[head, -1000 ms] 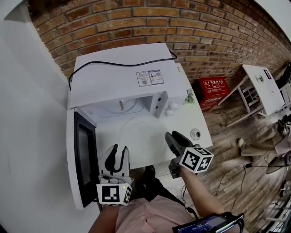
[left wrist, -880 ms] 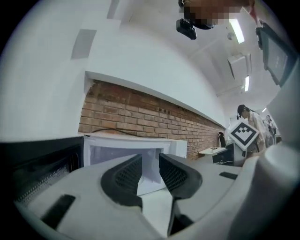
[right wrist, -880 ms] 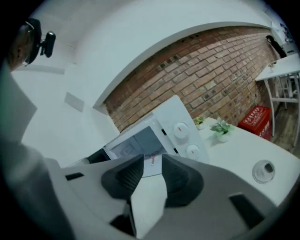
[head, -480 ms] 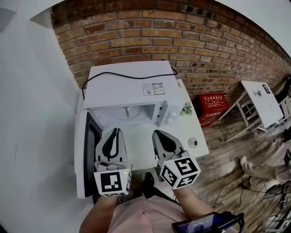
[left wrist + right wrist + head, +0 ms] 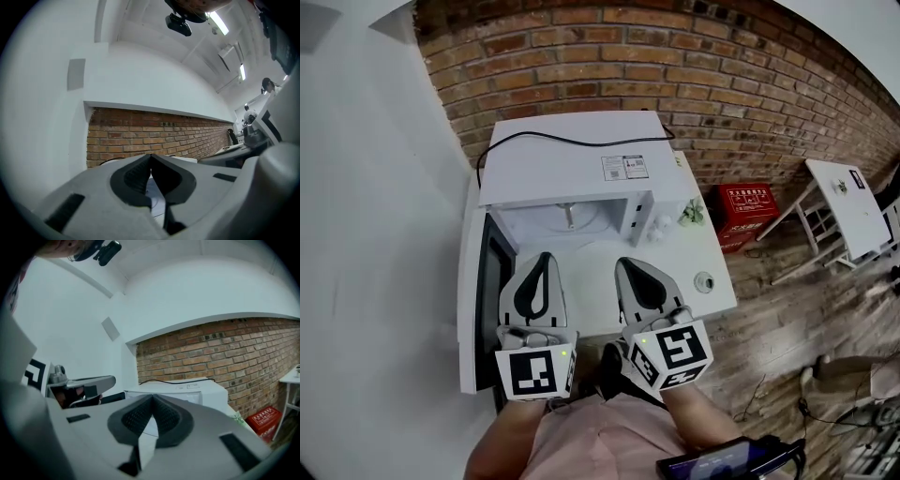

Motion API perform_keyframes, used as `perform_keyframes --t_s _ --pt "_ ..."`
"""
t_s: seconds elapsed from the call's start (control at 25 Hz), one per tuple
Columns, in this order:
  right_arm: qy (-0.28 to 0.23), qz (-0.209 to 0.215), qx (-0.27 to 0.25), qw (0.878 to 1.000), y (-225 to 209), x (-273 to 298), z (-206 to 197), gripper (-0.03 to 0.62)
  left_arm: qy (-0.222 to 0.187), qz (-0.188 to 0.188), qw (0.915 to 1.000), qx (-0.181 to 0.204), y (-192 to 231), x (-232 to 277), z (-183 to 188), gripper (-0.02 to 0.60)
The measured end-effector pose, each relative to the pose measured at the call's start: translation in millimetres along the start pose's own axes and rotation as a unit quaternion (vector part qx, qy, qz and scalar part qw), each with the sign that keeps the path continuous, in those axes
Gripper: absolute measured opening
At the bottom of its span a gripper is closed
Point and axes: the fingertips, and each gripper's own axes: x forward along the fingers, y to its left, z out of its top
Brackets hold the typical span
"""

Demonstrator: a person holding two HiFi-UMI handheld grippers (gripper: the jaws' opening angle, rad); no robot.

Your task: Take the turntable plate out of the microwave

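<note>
the left gripper and right gripper hang side by side above the white table, in front of the white microwave. its door is swung open to the left. both grippers have their jaws pressed fully together with nothing between them, and the left's have only just closed. the turntable plate is clear and hard to make out. a faint curved edge under the left jaws is probably the plate, lying flat on the table before the open cavity, held by neither gripper.
</note>
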Motion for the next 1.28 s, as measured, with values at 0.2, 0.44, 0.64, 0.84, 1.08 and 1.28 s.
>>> perform_keyframes --t_s 0.2,0.44,0.64,0.84,1.08,1.28 --pt "0.005 0.009 -0.013 1.0 5.9 1.8 -1.2 0.005 0.0 0.004 1.0 -0.001 0.5 -3.1 -1.8 0.006" --pt "-0.004 0.003 -0.019 1.0 5.1 1.4 3.1 0.003 0.006 0.001 1.0 -0.006 -1.0 -2.7 -2.7 0.006" --pt "-0.008 0.005 -0.029 1.0 8.3 1.0 6.9 0.003 0.006 0.003 1.0 -0.005 -0.2 -2.5 -1.6 0.006" --pt "-0.003 0.006 -0.027 1.0 6.1 0.5 3.2 0.004 0.004 0.002 1.0 0.001 -0.9 -1.8 -2.8 0.006" --pt "-0.001 0.006 -0.03 1.0 3.2 2.4 0.4 0.004 0.007 0.004 1.0 0.002 -0.3 0.2 -6.2 0.006" --pt "0.0 0.007 -0.033 0.999 3.8 3.3 1.0 0.004 0.006 0.002 1.0 0.004 -1.0 2.0 -4.6 0.006"
